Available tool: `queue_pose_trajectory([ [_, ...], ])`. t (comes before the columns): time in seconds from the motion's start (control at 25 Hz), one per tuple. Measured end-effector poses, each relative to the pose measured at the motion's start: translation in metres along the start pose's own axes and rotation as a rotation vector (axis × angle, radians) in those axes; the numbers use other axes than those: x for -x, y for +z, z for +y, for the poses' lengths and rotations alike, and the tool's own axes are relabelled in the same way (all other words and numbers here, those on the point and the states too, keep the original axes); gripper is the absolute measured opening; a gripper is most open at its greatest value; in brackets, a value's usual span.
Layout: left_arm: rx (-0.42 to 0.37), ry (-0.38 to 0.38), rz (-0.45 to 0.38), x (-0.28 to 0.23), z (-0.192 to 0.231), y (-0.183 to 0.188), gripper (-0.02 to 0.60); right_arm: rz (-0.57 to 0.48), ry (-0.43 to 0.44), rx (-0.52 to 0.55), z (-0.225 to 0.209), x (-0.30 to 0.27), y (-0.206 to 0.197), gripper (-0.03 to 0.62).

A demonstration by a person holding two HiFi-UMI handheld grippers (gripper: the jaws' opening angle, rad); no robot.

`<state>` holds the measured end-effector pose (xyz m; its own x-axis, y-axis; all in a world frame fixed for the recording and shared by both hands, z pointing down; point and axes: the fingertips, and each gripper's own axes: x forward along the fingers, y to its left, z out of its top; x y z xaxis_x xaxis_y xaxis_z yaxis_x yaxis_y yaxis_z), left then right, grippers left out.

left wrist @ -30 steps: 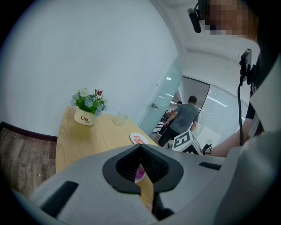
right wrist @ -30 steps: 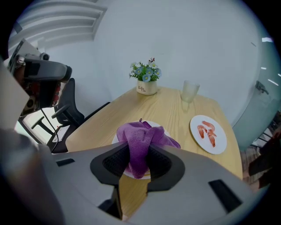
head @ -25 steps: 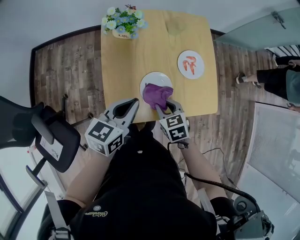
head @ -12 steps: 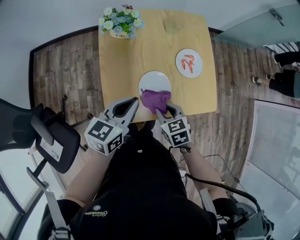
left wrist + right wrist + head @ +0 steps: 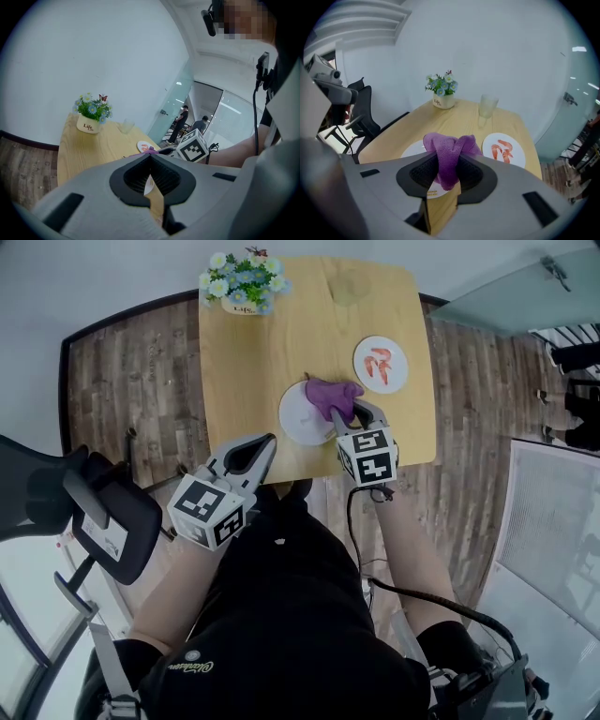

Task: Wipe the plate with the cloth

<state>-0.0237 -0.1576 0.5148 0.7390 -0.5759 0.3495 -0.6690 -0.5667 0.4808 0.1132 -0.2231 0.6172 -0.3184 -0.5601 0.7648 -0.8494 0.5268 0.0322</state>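
A white plate lies on the wooden table, near its front edge. My right gripper is shut on a bunched purple cloth, which sits over the plate's far right rim. In the right gripper view the cloth bulges out between the jaws of that gripper, with the plate showing to its left. My left gripper hovers by the table's front edge, left of the plate, jaws shut and holding nothing. In its own view this gripper faces the table.
A second plate with shrimp lies right of the cloth. A flower pot stands at the far left corner and a clear glass at the far side. An office chair is on my left. Two people stand beyond a glass wall.
My right gripper carried the cloth from the plate's near edge away from me and rightwards, to the far right rim. The left gripper has stayed put.
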Motion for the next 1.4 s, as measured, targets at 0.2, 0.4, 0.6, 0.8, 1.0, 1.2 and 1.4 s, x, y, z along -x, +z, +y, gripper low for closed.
queue_pose_trajectory([
  [0.2,0.005,0.007,-0.001,0.004,0.003,-0.002,0.0,0.061,0.012,0.0,0.007,-0.006,-0.026,0.104],
  [0.4,0.002,0.003,-0.004,0.003,0.003,-0.002,0.0,0.071,0.022,-0.004,0.016,0.008,-0.041,0.104],
  [0.6,-0.001,-0.014,-0.001,-0.003,0.001,0.001,0.0,0.104,0.076,-0.003,0.039,0.03,-0.064,0.104],
  [0.8,-0.004,-0.023,0.002,-0.006,0.0,0.003,0.0,0.158,0.147,-0.008,0.074,0.048,-0.095,0.104],
  [1.0,-0.008,-0.026,0.003,-0.007,0.0,0.003,0.0,0.156,0.144,-0.027,0.076,0.053,-0.101,0.104],
  [1.2,-0.006,-0.022,0.002,-0.005,0.001,0.004,0.0,0.054,0.076,-0.051,0.04,0.058,-0.059,0.104],
  [1.4,-0.005,-0.02,0.004,-0.005,0.001,0.004,0.0,-0.001,-0.022,-0.042,-0.015,0.041,-0.019,0.104],
])
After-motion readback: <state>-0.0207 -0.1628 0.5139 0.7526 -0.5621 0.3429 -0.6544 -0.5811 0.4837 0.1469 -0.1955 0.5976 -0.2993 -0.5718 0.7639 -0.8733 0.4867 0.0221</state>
